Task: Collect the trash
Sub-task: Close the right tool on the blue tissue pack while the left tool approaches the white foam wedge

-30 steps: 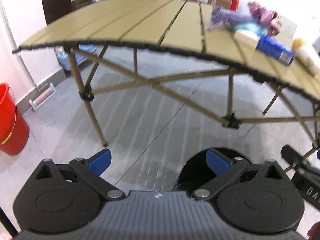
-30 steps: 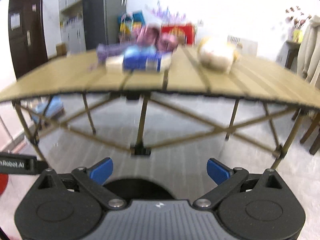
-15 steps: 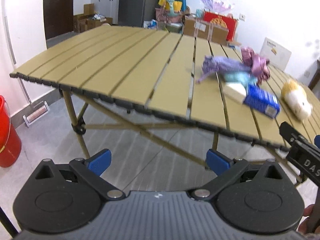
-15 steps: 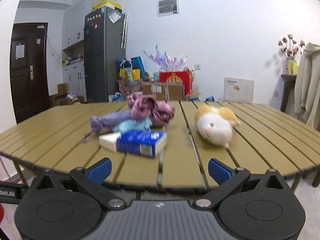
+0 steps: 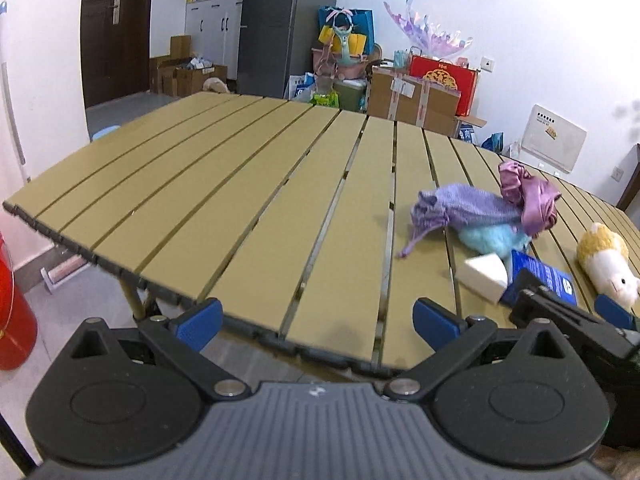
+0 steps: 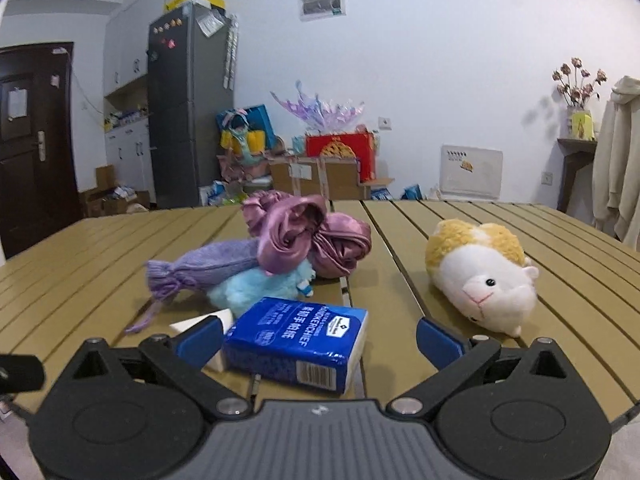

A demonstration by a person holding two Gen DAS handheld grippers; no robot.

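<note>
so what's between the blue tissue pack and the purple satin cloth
In the right wrist view, a fluffy light blue plush lies between the blue tissue pack and the purple satin cloth, partly tucked under the cloth and the knitted lilac pouch.

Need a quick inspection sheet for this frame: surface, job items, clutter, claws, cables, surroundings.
Surface: slatted tan table, left half bare.
Job's things: blue tissue pack lying flat near the front edge; white wedge beside it.
Clutter: purple knit pouch, satin cloth, light-blue fluffy item, hamster plush.
Claws: left claw open, empty; right claw open, in front of the pack.
Cables: nothing seen.
Surroundings: red bucket, fridge, boxes.
</note>
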